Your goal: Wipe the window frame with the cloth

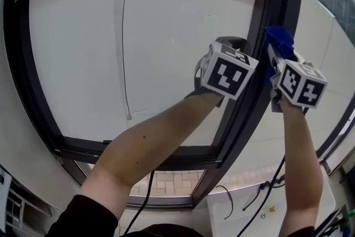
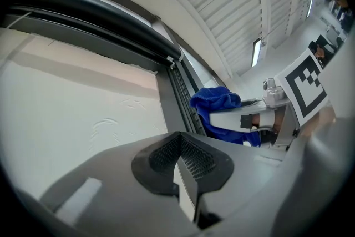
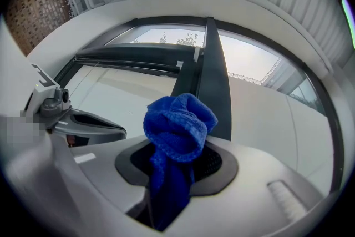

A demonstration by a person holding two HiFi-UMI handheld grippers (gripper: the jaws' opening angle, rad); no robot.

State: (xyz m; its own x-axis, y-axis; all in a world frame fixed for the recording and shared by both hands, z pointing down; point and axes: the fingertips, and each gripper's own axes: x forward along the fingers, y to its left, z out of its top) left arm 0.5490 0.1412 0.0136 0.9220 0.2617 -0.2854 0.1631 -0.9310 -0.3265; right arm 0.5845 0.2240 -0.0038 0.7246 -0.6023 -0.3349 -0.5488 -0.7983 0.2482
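The left forearm (image 1: 150, 147) reaches up to the window frame (image 1: 259, 14). The right gripper (image 3: 177, 159) is clamped on the blue cloth (image 3: 178, 122) beside the frame's dark upright. The left gripper (image 2: 180, 166) is closed and empty. Wiping seems in hand; next, the cloth should press along the upright.

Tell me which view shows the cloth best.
The right gripper view: the cloth sits central, clamped in the right gripper. The left gripper view shows it sideways; the head view only a part.
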